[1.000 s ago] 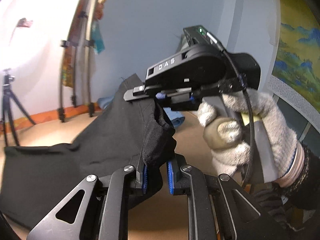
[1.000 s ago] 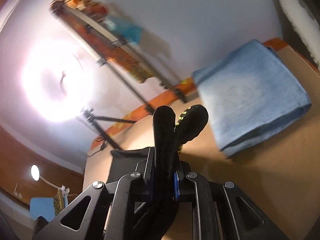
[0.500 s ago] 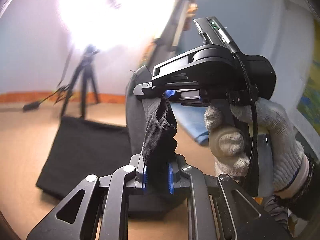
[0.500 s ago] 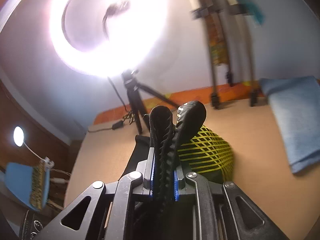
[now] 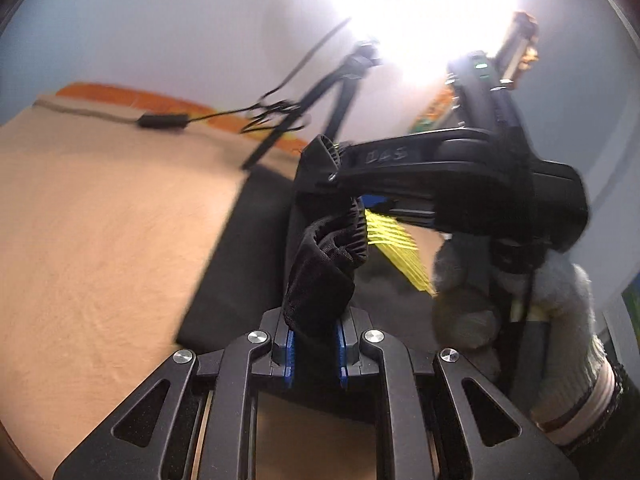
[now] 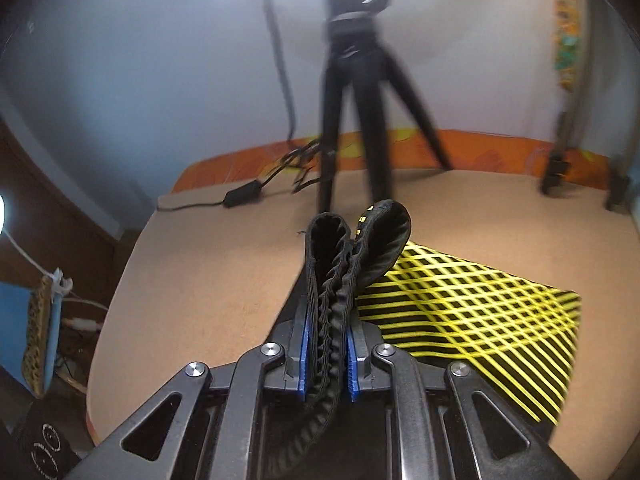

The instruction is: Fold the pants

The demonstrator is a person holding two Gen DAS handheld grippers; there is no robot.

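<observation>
The black pants [image 5: 240, 264] hang above the tan table, held by their ribbed waistband. My left gripper [image 5: 314, 354] is shut on a bunched fold of the waistband [image 5: 320, 276]. My right gripper [image 6: 326, 364] is shut on another doubled loop of the waistband [image 6: 352, 248]. In the left wrist view the right gripper [image 5: 332, 168] sits just ahead and to the right, held by a gloved hand [image 5: 520, 312]. A yellow lattice print on the pants [image 6: 460, 312] shows at the right of the right wrist view.
A black tripod [image 6: 352, 92] stands at the far side of the tan table [image 6: 208, 272], with a cable and power brick [image 6: 244, 194] beside it. A bright ring light glares above. A second stand [image 6: 576, 120] is at the far right. The table edge drops off at the left.
Both grippers have swung left with the waistband still clamped. The folded blue cloth has left both views, and the tripod and yellow print have come into view.
</observation>
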